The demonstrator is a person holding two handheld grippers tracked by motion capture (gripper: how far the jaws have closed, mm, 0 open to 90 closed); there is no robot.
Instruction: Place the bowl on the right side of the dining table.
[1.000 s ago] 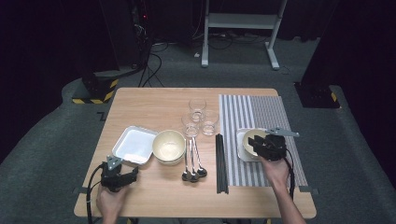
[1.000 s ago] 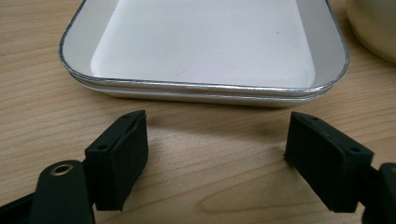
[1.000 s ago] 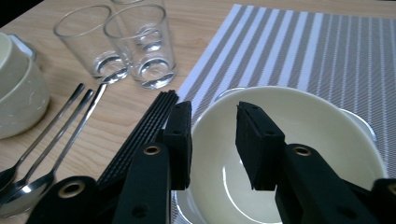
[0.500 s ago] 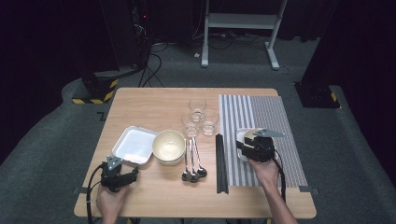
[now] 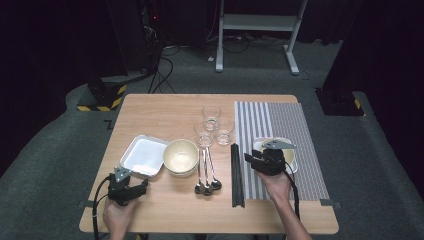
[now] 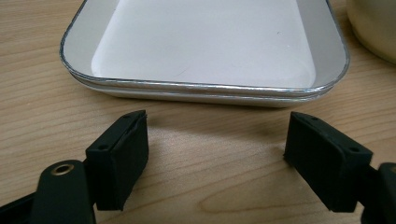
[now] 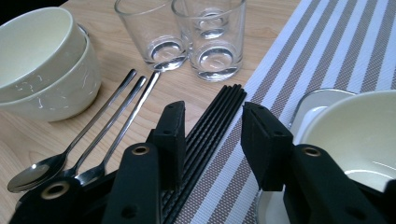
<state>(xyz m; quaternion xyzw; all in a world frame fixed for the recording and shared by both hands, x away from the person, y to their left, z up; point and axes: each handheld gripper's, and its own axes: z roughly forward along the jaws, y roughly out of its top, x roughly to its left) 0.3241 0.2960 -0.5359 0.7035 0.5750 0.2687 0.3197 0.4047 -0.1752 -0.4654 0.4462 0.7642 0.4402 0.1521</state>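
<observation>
Black chopsticks (image 7: 205, 135), grey-and-white striped placemat (image 5: 280, 125), cream bowl (image 5: 180, 156)

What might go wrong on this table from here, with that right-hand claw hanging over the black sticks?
The right gripper hangs open above the bundle of black chopsticks, which lie close together: it may catch several at once or roll them apart. The spoons lie just beside them and could be knocked. The bowl on the striped mat sits close to its other jaw and might get bumped.
</observation>
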